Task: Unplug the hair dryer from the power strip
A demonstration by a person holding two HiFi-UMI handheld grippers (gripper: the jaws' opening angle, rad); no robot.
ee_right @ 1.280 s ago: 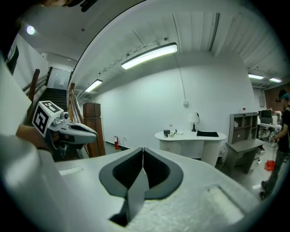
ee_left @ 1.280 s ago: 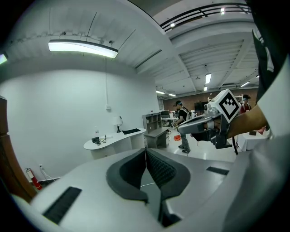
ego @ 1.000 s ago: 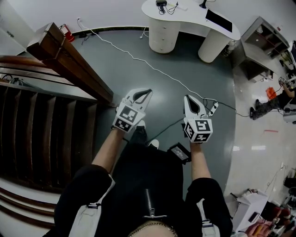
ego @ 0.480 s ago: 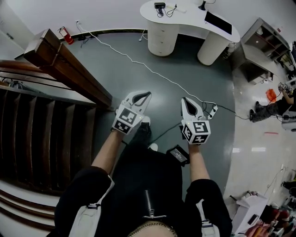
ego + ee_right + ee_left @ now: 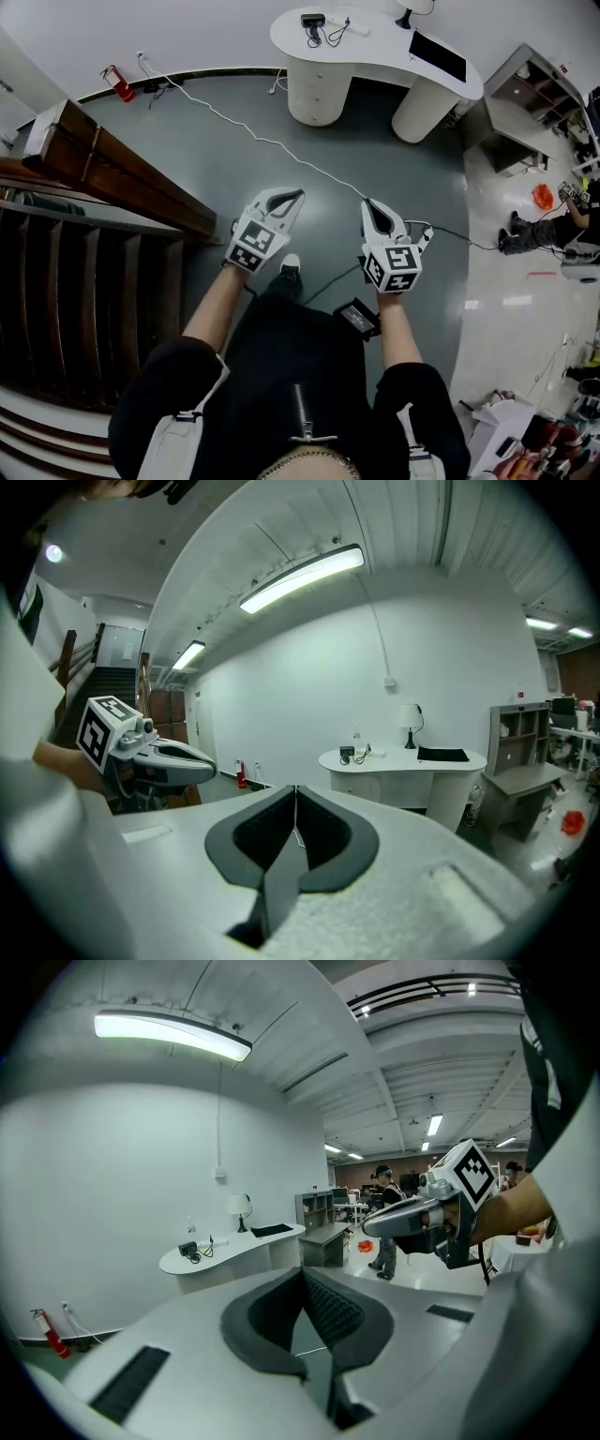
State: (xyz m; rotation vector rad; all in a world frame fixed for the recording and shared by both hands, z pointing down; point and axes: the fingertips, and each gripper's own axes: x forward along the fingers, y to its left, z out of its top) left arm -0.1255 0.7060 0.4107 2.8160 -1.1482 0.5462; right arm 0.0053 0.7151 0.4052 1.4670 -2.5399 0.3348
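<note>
A white power strip [image 5: 427, 234] lies on the grey floor just right of my right gripper [image 5: 369, 204]. A white cord [image 5: 253, 139] runs to it from the far left wall. A dark cable [image 5: 330, 274] leads from the strip back to a black object [image 5: 359, 317] by my right leg; I cannot tell whether that is the hair dryer. My left gripper [image 5: 299, 194] is held out beside the right one. Both are shut with nothing between the jaws, which meet in the left gripper view [image 5: 302, 1272] and in the right gripper view [image 5: 296, 790].
A curved white desk [image 5: 375, 52] stands ahead, with a lamp and small devices on it. A dark staircase with a wooden rail [image 5: 122, 173] fills the left. A fire extinguisher [image 5: 118, 82] stands by the far wall. Shelving [image 5: 525, 94] and a person [image 5: 539, 225] are at the right.
The whole scene has shifted: I have walked forward, so the desk and the power strip sit nearer and the stair rail has slid left. Both grippers keep the same pose, still shut.
</note>
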